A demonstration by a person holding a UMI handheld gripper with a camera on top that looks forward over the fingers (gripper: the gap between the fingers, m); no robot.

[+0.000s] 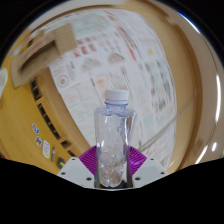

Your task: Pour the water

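A clear plastic water bottle [113, 135] with a white cap stands upright between my gripper's [112, 165] two fingers. The purple pads [92, 159] press against its lower body on both sides, so the gripper is shut on the bottle. The bottle looks lifted, with the scene behind it tilted. No cup or glass shows in this view.
Behind the bottle is a white sheet printed with pictures and text [110, 60], lying on a wooden surface [25, 110]. A cardboard box [45, 50] sits beyond the fingers to the left. A dark strip with small labels [45, 125] runs along the sheet's left side.
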